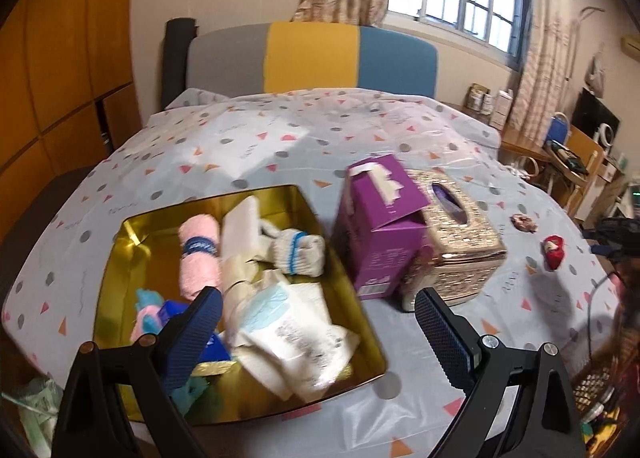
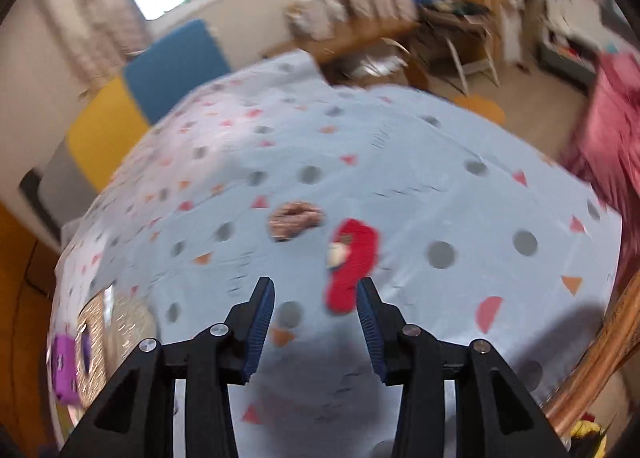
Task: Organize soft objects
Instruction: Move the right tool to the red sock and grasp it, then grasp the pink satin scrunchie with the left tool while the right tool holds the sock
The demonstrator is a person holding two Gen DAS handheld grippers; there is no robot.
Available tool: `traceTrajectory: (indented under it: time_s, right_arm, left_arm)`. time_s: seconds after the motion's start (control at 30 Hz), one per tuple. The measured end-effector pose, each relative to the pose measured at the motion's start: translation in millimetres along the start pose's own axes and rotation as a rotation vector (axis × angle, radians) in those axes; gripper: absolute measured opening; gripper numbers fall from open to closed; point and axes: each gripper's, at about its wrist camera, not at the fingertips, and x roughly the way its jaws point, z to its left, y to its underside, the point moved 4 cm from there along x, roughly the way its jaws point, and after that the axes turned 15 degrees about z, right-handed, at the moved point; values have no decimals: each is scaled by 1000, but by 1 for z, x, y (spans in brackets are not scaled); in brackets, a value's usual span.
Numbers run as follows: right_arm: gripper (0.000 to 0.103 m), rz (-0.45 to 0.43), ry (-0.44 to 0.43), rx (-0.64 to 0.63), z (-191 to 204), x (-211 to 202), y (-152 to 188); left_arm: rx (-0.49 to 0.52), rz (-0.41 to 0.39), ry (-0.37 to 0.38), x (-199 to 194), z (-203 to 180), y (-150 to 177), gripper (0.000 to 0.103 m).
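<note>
Right gripper [image 2: 315, 294]: fingers stood well apart and carried nothing; it hung low over the spotted tablecloth [image 2: 400, 162], and the picture was smeared, so it looked to be on the move.
Red soft piece [image 2: 352, 264]: lay flat on the cloth just ahead, its near end beside the right-hand finger and not centred in the gap.
Pinkish-brown scrunchie [image 2: 294, 220]: a little farther out and to the left of the red piece, apart from it.
Step in hand: judged to be the approach for picking up the red piece, one of the last loose soft things.
Doing it well: shift rightward so the piece sits midway between the fingers, come down until the pads reach the cloth, and close across its narrow middle; being soft, it should compress, so a full squeeze seems wise. Pinching the tablecloth along with it is the risk.
Left gripper [image 1: 318, 308]: spread wide and empty too, held above the near side of the gold tin [image 1: 362, 322].
Inside the tin: a rolled pink towel [image 1: 199, 254], a banded white roll [image 1: 298, 254] and pale packets [image 1: 296, 326] beneath and ahead of the fingers.
Beyond the tin: a purple box [image 1: 380, 230] touching a gold tissue box [image 1: 456, 234], ahead and to the right.
Progress: most soft items seemed binned, with two left out.
</note>
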Motion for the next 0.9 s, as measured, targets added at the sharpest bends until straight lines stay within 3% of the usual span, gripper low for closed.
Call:
traceTrajectory:
  time_s: [0.27, 0.53, 0.6, 0.67, 0.73, 0.9]
  right_arm:
    - [43, 150, 17, 110, -22, 67, -45]
    - [43, 219, 88, 23, -15, 109, -58]
    - [43, 270, 118, 19, -19, 119, -53]
    - [25, 246, 158, -9, -18, 114, -52]
    - [24, 198, 181, -30, -16, 106, -53]
    - [24, 189, 208, -5, -24, 100, -51]
  left_arm:
    - [128, -22, 62, -11, -44, -9, 97]
    - [234, -47, 104, -20, -88, -27, 97]
    - [255, -56, 120, -21, -102, -35, 97]
    - [269, -49, 130, -19, -116, -41, 97]
    - [275, -40, 154, -19, -127, -45, 97]
    - [326, -28, 172, -16, -164, -57, 97]
